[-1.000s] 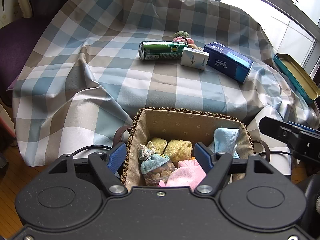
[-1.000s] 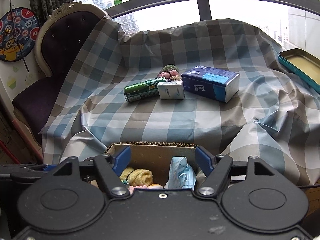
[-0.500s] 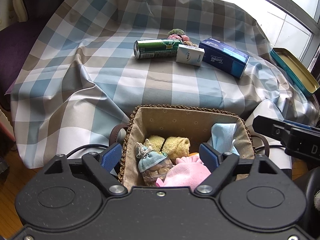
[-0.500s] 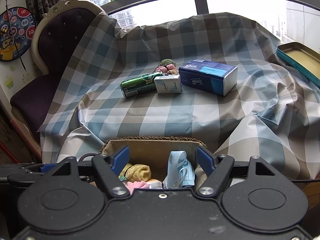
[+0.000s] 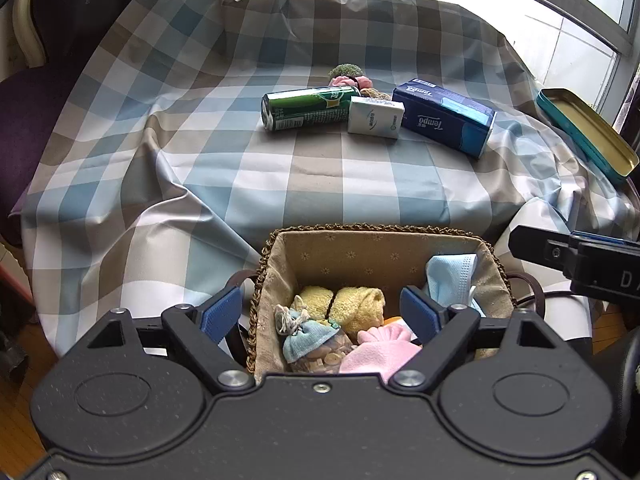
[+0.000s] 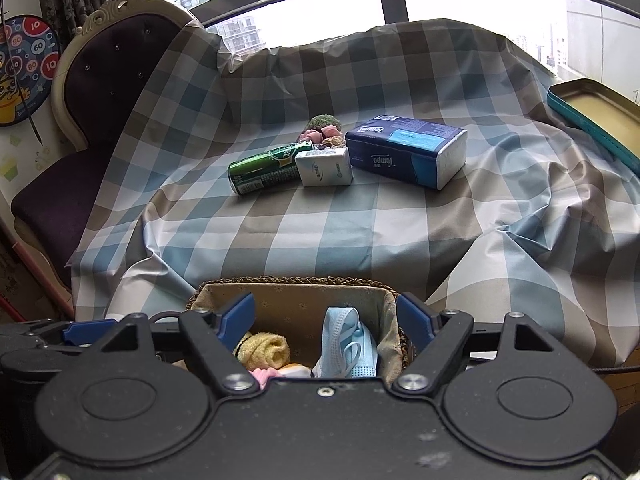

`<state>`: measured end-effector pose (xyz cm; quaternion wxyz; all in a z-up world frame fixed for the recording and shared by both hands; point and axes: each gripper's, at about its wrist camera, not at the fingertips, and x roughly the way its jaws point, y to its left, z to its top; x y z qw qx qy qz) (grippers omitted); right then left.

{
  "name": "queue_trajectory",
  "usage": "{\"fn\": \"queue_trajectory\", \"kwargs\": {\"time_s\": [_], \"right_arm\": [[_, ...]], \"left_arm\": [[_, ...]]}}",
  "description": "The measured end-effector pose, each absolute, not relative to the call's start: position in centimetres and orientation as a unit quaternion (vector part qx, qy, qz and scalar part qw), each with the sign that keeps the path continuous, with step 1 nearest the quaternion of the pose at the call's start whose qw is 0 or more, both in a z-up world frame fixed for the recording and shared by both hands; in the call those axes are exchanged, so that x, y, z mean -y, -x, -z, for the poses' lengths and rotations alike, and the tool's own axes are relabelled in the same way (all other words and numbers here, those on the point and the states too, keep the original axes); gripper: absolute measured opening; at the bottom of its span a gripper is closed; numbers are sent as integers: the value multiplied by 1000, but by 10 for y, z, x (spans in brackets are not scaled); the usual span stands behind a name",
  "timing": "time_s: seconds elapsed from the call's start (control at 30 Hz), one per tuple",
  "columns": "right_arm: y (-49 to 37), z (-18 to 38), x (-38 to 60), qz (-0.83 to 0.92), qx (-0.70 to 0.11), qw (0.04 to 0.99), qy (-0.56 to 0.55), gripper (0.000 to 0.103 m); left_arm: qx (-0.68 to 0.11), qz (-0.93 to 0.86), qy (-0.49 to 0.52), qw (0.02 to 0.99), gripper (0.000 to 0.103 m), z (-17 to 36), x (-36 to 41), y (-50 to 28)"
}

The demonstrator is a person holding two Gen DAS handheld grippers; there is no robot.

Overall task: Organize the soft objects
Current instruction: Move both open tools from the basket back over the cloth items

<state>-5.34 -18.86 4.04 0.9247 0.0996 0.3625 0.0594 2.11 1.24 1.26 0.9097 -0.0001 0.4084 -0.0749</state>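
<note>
A woven basket (image 5: pixel 262 276) with a beige liner stands at the near edge of the checked tablecloth (image 5: pixel 280 176). Inside lie a rolled yellow towel (image 5: pixel 352 304), a blue-topped sachet (image 5: pixel 308 336), a pink cloth (image 5: pixel 380 354) and a blue face mask (image 5: pixel 450 276). My left gripper (image 5: pixel 320 312) straddles the basket's left wall, jaws opening, pads touching nothing. My right gripper (image 6: pixel 326 318) straddles the basket's (image 6: pixel 296 304) right wall beside the mask (image 6: pixel 346 340), jaws also opening and empty. A small pink and green soft bundle (image 6: pixel 324 130) sits at the back.
A green can (image 5: pixel 308 106), a white tissue packet (image 5: pixel 374 116) and a blue tissue pack (image 5: pixel 446 116) lie mid-table. A teal tin tray (image 5: pixel 584 132) rests at the right edge. A purple chair (image 6: pixel 100 80) stands left, with the window behind.
Both grippers' jaws have spread a little wider. The basket and its contents have not moved.
</note>
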Motion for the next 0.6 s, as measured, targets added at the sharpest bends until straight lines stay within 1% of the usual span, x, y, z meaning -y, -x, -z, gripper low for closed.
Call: {"fn": "queue_trajectory", "kwargs": {"time_s": [0.07, 0.17, 0.23, 0.4, 0.47, 0.6], "right_arm": [[48, -43, 190, -60, -360, 926, -98, 80], [37, -47, 190, -64, -357, 927, -94, 81], [28, -50, 191, -68, -355, 928, -94, 83], [1, -56, 190, -75, -355, 927, -93, 86], [-9, -57, 190, -76, -356, 927, -90, 90], [-33, -59, 190, -73, -358, 927, -84, 92]], "left_arm": [[-403, 78, -5, 912, 89, -16, -13, -27], [-397, 82, -11, 914, 89, -22, -14, -38], [-398, 90, -11, 913, 91, -25, -15, -48], [-403, 96, -13, 910, 92, -29, -17, -73], [-406, 97, -16, 909, 92, -30, -17, -84], [-419, 107, -20, 902, 92, -32, -17, -107]]}}
